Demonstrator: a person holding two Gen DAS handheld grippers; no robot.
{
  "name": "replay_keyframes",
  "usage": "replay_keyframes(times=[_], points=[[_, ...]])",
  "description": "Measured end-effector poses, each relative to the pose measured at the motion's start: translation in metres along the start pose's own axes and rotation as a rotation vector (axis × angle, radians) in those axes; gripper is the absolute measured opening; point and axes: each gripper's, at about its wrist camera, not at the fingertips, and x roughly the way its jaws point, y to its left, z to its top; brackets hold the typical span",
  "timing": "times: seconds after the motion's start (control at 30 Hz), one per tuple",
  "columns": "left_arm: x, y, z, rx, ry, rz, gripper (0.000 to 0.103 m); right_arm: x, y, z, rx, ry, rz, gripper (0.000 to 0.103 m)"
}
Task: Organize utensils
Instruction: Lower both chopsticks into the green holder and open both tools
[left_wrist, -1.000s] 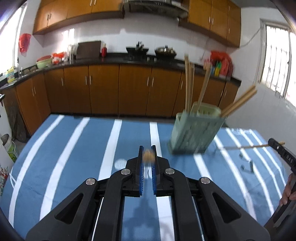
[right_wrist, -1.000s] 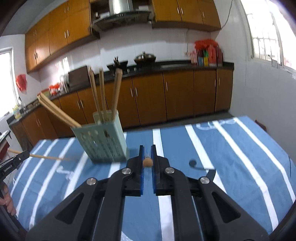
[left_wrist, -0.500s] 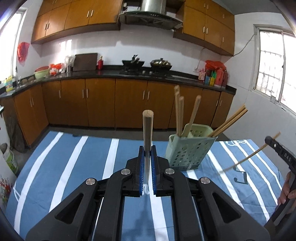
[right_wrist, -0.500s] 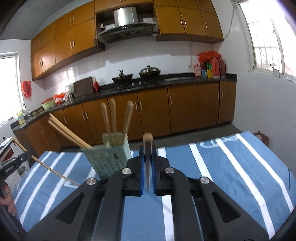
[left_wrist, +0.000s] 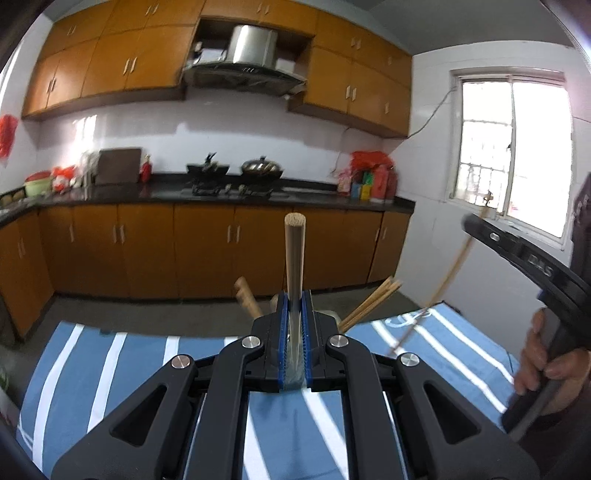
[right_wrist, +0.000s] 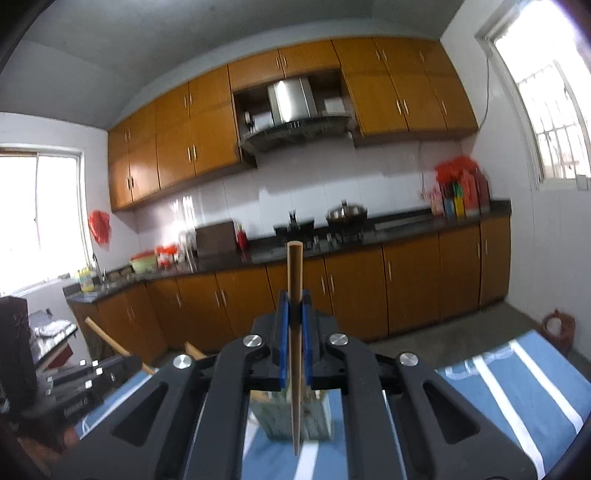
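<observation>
My left gripper (left_wrist: 294, 297) is shut on a utensil with a round wooden handle (left_wrist: 294, 254) that stands upright between the blue pads. In the right wrist view my right gripper (right_wrist: 294, 295) is shut on a wooden chopstick (right_wrist: 295, 273), its tip hanging over the green utensil holder (right_wrist: 317, 417). In the left wrist view the holder is hidden behind the fingers; only its chopsticks (left_wrist: 373, 301) and a wooden handle (left_wrist: 245, 295) stick out. Both grippers are raised above the table.
The table wears a blue cloth with white stripes (left_wrist: 110, 365). A hand (left_wrist: 546, 365) holds the other gripper's black body (left_wrist: 524, 254) at the right of the left wrist view. Kitchen cabinets (right_wrist: 406, 280) and a counter stand behind the table.
Both grippers rose from near the cloth and tipped upward, each carrying its utensil. The holder dropped low in both views, and the held handle and chopstick now stand tall.
</observation>
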Motion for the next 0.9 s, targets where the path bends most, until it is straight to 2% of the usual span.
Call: replay_keyframes(times=[0.17,0.27,0.43,0.6,0.9], points=[[0.009,-0.01,0.022,0.027,-0.076,0.039,0.007,0.015,0.007,0.021,0.018,-0.11,-0.004,0.008],[0.026,-0.005,0.03,-0.008,-0.097,0.057,0.007,0.031,0.009,0.024,0.009,-0.14,-0.025,0.008],[0.049,0.001,0.03,-0.04,-0.118,0.082,0.007,0.068,0.007,0.012,-0.011,-0.124,-0.048,0.008],[0.069,0.007,0.019,-0.057,-0.093,0.072,0.007,0.098,0.003,-0.007,-0.017,-0.086,-0.06,0.008],[0.092,0.009,0.003,-0.062,-0.04,0.066,0.007,0.12,-0.001,-0.031,-0.003,-0.033,-0.056,0.008]])
